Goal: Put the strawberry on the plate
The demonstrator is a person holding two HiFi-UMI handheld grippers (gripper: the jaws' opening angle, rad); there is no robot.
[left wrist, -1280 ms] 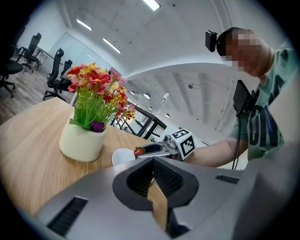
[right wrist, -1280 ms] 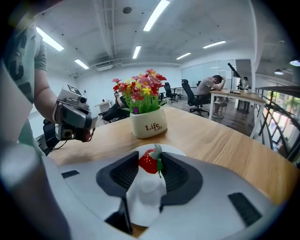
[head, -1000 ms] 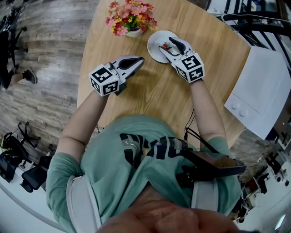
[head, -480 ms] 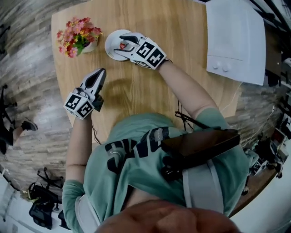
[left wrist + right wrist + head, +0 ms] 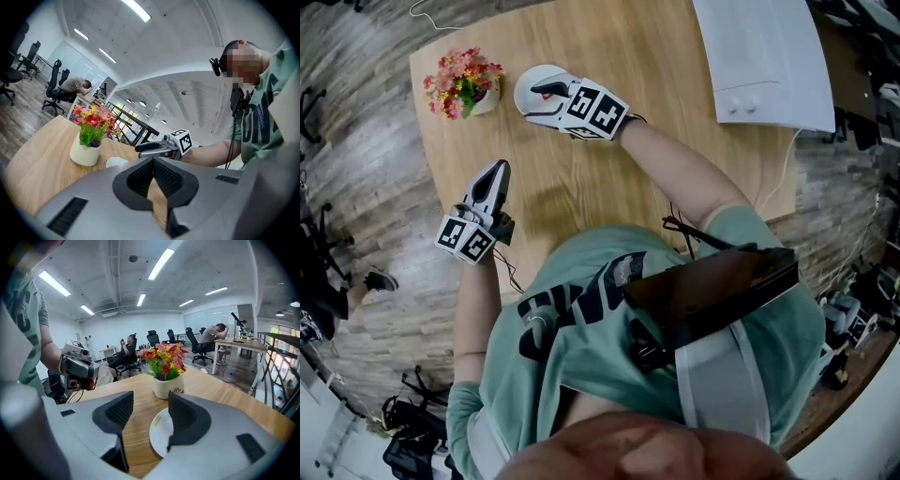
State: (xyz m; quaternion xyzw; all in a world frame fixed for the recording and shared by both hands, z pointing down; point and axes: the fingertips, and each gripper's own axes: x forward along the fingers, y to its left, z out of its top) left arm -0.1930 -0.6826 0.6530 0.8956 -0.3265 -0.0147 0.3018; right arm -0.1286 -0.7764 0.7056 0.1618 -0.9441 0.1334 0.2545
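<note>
The white plate (image 5: 534,77) lies on the wooden table (image 5: 609,37) beside the flower pot. A small red piece, the strawberry (image 5: 546,94), shows on the plate in the head view, under my right gripper (image 5: 539,101). That gripper hovers over the plate with its jaws open. In the right gripper view the right gripper (image 5: 151,413) has only the plate (image 5: 159,437) showing in its gap; the strawberry is hidden there. My left gripper (image 5: 495,171) is shut and empty near the table's left edge, apart from the plate. The left gripper (image 5: 152,161) looks toward the plate (image 5: 116,161) and the right gripper (image 5: 150,147).
A white pot of pink and red flowers (image 5: 469,82) stands just left of the plate, also seen as the flower pot (image 5: 168,380). A flat white box (image 5: 764,56) lies at the table's far right. People sit at desks in the background.
The head view has swung and turned. My right gripper has stayed over the plate. My left gripper has drawn back from the plate toward the table's left edge.
</note>
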